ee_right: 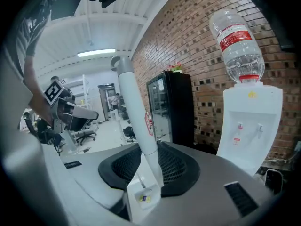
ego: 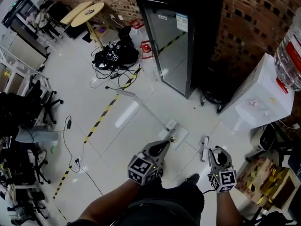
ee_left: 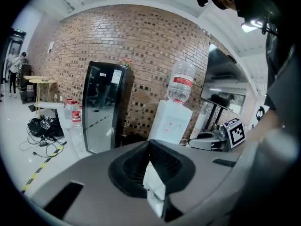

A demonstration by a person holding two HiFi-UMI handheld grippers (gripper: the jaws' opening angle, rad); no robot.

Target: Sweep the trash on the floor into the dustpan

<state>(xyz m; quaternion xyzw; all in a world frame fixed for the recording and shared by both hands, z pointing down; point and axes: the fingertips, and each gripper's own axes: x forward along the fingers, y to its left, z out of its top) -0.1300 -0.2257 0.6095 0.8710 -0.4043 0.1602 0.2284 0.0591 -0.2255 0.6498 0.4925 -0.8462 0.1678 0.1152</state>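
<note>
In the head view my left gripper [ego: 165, 144] is low in the middle, with my right gripper [ego: 210, 150] close beside it. The left gripper [ee_left: 153, 187] is shut on a thin white handle end [ee_left: 154, 185]. A long thin white pole [ego: 143, 108] with a pale flat plate [ego: 178, 132] at its near end reaches from that gripper's tip across the floor; I cannot tell whether it is the same piece. The right gripper [ee_right: 146, 173] is shut on a thick white pole [ee_right: 134, 107] with a red label, which rises upright between its jaws. I can make out no trash.
A black glass-door fridge [ego: 181, 36] stands against the brick wall, with a white water dispenser [ego: 256, 100] to its right. A heap of black cables [ego: 113, 55] lies at the back, and yellow-black tape [ego: 101, 119] crosses the white tiles. Office chairs [ego: 28, 107] crowd the left and a cardboard box [ego: 263, 175] sits at the right.
</note>
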